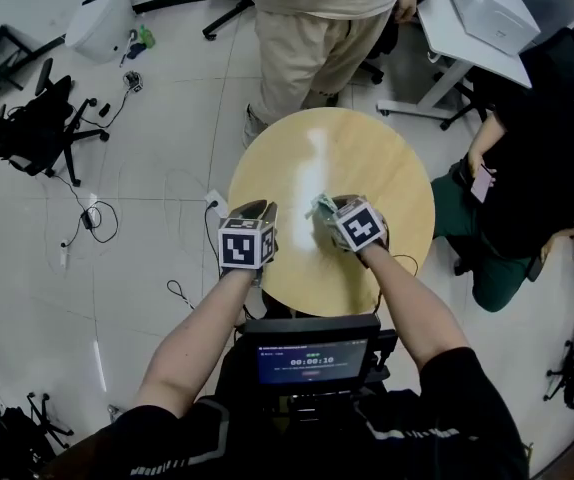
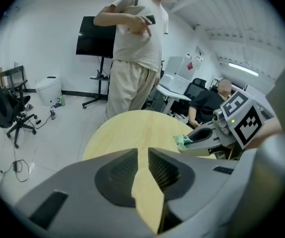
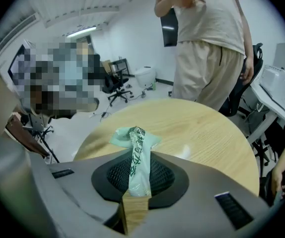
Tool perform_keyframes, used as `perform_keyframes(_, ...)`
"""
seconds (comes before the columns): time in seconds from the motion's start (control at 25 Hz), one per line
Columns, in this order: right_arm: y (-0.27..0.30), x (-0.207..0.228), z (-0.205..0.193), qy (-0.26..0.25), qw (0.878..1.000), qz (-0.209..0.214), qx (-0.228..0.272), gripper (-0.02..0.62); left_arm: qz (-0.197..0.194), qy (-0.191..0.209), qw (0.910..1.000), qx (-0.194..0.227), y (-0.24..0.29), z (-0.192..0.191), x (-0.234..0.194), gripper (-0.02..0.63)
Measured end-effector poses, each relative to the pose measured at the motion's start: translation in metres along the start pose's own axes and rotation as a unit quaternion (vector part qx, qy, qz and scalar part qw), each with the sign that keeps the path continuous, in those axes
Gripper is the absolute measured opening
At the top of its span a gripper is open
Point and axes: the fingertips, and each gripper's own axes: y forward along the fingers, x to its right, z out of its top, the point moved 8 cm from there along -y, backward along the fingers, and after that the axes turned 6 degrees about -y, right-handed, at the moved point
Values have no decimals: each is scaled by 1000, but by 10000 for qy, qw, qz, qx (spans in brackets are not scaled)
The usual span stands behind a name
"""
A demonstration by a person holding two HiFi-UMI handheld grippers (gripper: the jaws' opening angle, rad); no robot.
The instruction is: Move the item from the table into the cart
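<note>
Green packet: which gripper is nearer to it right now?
Right. The right gripper has its fingers shut on the green packet; the left gripper is beside it over the table, fingers apart, holding nothing.

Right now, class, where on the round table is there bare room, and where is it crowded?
The table's far half, toward the standing person, is bare, as is its right side. The near edge is crowded: the left gripper and the right gripper, holding a green packet, hover there.
</note>
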Motion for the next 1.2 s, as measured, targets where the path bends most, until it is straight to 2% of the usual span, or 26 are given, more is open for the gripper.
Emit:
perform_keyframes(0.12, -51, -11, 9, -112, 9987, -134, 488, 29, -245, -40, 9990, 371, -28, 12, 20, 52)
perform_keyframes(0.24, -109, -26, 25, -110, 9933, -356, 1096, 29, -441, 124, 9957, 803, -66, 27, 45, 10)
perform_keyframes(0.44, -199, -51, 34, 21, 9765, -678, 2048, 29, -868, 352, 9861, 1371, -125, 36, 90, 2)
perform_keyframes(0.52, -238, -60, 35, 63, 9657, -843, 2456, 29, -1039, 446, 9809, 1584, -149, 39, 111, 2)
perform_keyframes(0.68, -310, -62, 31, 129, 9452, -1244, 3017, 29, -1382, 857, 9673, 1946, -182, 59, 156, 2)
perform_keyframes(0.84, -357, -65, 20, 183, 9279, -1584, 3370, 29, -1822, 1107, 9536, 2125, -188, 69, 192, 2)
perform_keyframes(1.04, -401, -91, 4, 677, 8960, -2386, 3685, 29, -2565, 1857, 9281, 1958, -190, 72, 226, 2)
perform_keyframes(1.2, -436, -117, -13, 1017, 8676, -3057, 3788, 29, -3109, 2155, 9087, 1767, -203, 74, 250, 2)
